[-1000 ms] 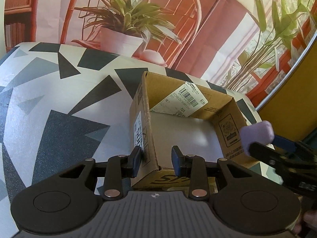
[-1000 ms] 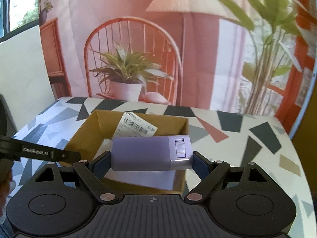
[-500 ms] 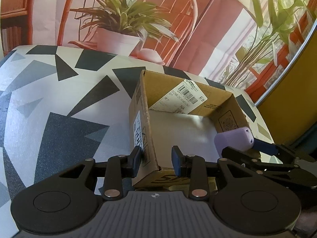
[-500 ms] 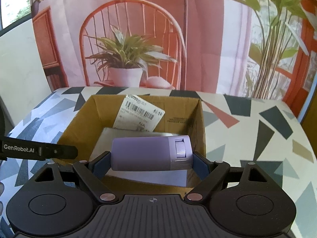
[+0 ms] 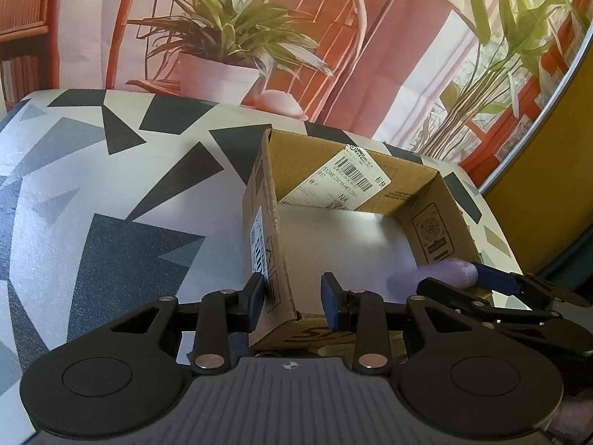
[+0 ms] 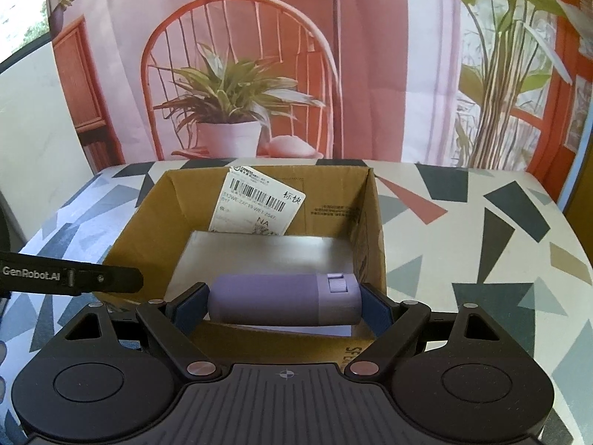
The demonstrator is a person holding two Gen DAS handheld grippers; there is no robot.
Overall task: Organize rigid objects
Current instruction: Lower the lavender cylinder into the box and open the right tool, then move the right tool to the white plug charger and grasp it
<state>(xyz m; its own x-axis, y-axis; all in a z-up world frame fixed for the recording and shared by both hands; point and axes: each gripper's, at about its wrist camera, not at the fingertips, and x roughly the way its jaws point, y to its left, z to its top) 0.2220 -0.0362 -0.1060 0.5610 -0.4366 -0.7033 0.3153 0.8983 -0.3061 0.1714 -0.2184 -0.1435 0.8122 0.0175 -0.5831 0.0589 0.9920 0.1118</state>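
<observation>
Nearest the right wrist camera, the right gripper (image 6: 283, 306) has its jaws clamped end to end on a smooth lilac plastic cylinder with a small ribbed slider (image 6: 283, 302). Over the last second this load has come forward and down: it hung beside the box's right wall a second ago, and now sits low over the near edge of the open brown cardboard box (image 6: 370, 200), just inside its mouth. In the left wrist view the cylinder's tip (image 5: 433, 276) shows past the right wall, dipping into the interior. That suggests the placing step is nearly done, with only a release onto the pale box floor left.

The left gripper (image 5: 292, 298) has not shifted: its jaws stand apart, straddling the box's near left corner, one pad outside the wall and one inside, apparently steadying it rather than pinching.

Farther in, a white barcode shipping label (image 6: 259, 204) leans on the back wall. The box rests on the desk with the triangle-patterned cover (image 6: 481, 222).
</observation>
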